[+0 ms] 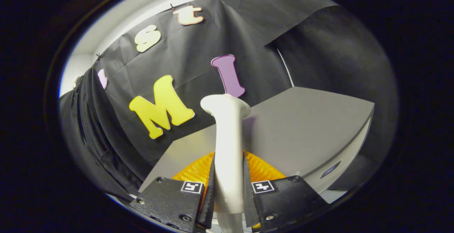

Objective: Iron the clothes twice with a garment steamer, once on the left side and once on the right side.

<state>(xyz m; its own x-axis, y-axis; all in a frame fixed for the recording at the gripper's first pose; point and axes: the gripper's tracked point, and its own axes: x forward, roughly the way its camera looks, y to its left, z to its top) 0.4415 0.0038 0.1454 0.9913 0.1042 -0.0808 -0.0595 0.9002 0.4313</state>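
A grey table (312, 126) spreads ahead of me. On it, just beyond my fingers, lies an orange ribbed plate (193, 171). My gripper (228, 190) pinches the white garment steamer (227, 140) by its handle, its head rising upright beyond my fingertips.

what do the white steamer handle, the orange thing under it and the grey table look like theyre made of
Steamer handle, clamped between both fingers of the gripper: likely glossy moulded plastic, smooth with soft highlights. Orange plate behind the fingers: fine radial ridges suggest thin plastic or paper; hard to tell which. Grey table: matte, even surface, probably laminate or painted board.
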